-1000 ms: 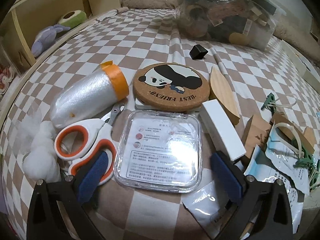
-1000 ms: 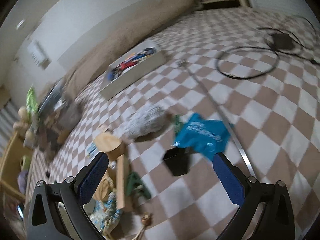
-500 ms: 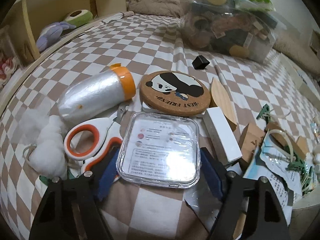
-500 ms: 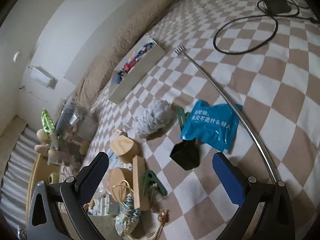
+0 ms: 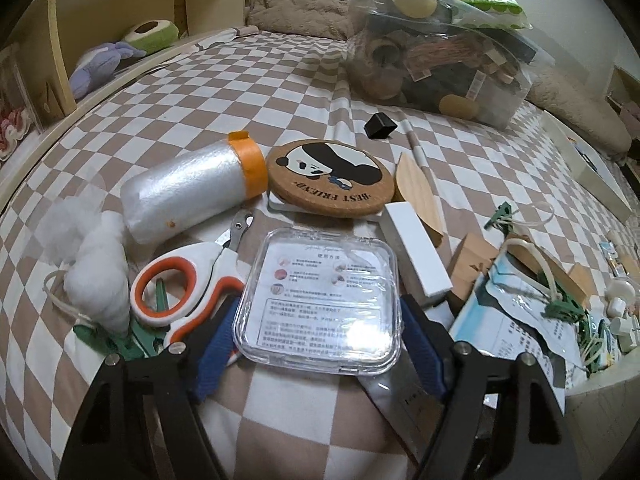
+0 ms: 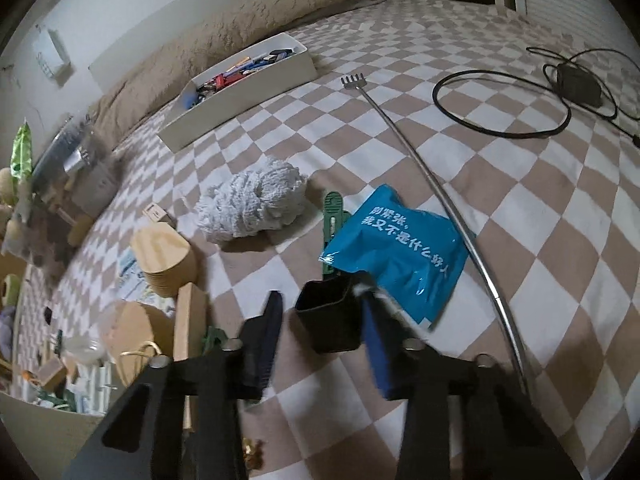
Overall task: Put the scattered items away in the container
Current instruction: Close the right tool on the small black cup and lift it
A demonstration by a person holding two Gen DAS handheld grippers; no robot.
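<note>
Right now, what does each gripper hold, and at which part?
Left gripper: clear case, by its two side edges. Right gripper: fingers flank the black cup; contact unclear.
</note>
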